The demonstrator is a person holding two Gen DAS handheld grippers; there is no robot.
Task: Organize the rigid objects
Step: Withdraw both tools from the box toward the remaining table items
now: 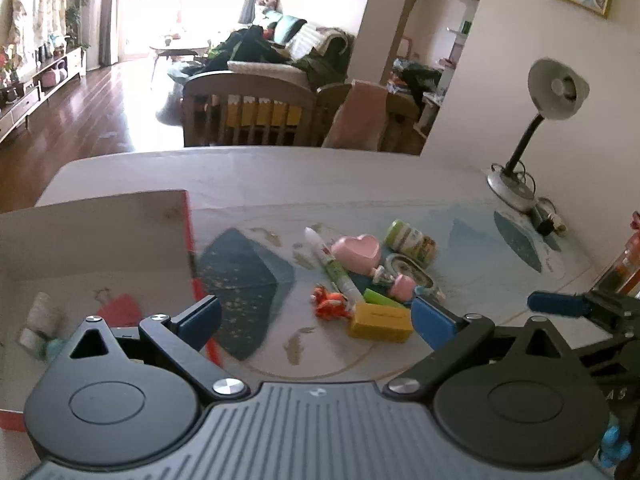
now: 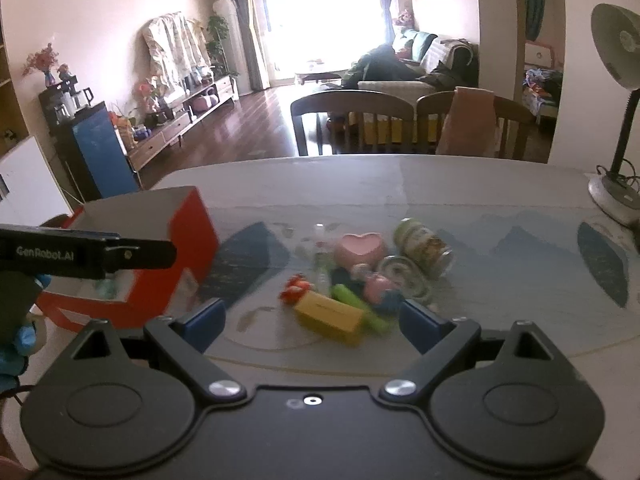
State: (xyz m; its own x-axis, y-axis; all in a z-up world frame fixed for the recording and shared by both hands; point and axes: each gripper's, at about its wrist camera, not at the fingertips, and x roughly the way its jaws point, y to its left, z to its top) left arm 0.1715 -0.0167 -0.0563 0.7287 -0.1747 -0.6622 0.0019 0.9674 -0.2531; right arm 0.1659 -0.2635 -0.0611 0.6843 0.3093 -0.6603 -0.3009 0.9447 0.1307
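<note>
One pen point(image 1: 334, 270) (slanted) points away.

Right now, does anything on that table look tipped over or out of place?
Yes. The jar lies on its side behind the pink heart dish, and a pen, yellow block and small toys sit heaped together on the table. They are outside the red box to their left.

Both views were lit by strong daylight from the far window point(image 2: 316, 16), which was blown out to white, and glare was thrown across the wooden floor point(image 1: 120, 120). Straight lines were bent at the fisheye edges. The toys point(image 2: 340, 280) were smeared by motion blur in the right wrist view.
</note>
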